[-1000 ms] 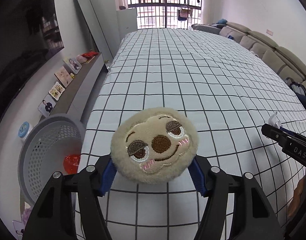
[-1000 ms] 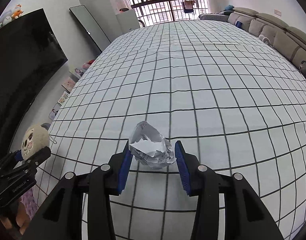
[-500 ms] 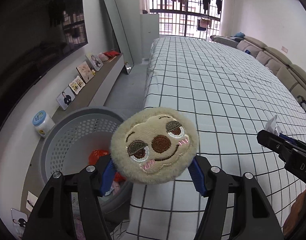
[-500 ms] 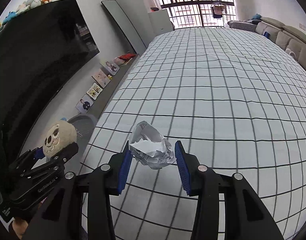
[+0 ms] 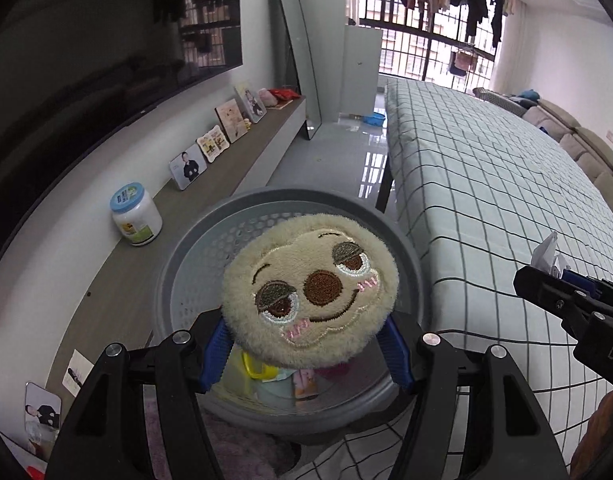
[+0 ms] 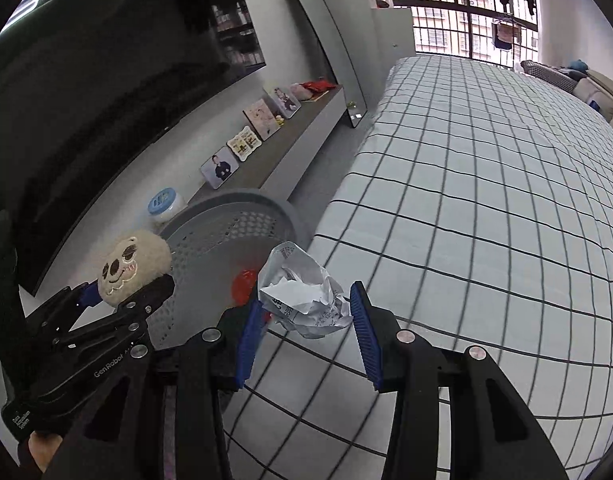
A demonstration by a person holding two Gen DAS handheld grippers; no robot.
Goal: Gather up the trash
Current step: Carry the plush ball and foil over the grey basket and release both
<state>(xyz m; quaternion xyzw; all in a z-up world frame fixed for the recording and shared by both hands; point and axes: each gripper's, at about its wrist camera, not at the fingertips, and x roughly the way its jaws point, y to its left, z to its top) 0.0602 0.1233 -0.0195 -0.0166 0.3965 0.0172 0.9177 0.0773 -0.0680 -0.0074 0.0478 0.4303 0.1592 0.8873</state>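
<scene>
A checkered bed [image 6: 486, 184] fills the right side of both views, its far end cut off. Just beside its near corner stands a grey perforated basket [image 5: 194, 248]; its contents are largely hidden, only a red blur [image 6: 242, 286] and some pale scraps [image 5: 266, 376] showing. The left hand-held gripper [image 5: 306, 352] clamps a round plush face [image 5: 310, 296] above the basket. The right hand-held gripper [image 6: 306, 340] grips a crumpled paper ball [image 6: 306, 300] over the bed's edge by the basket; its print is illegible.
</scene>
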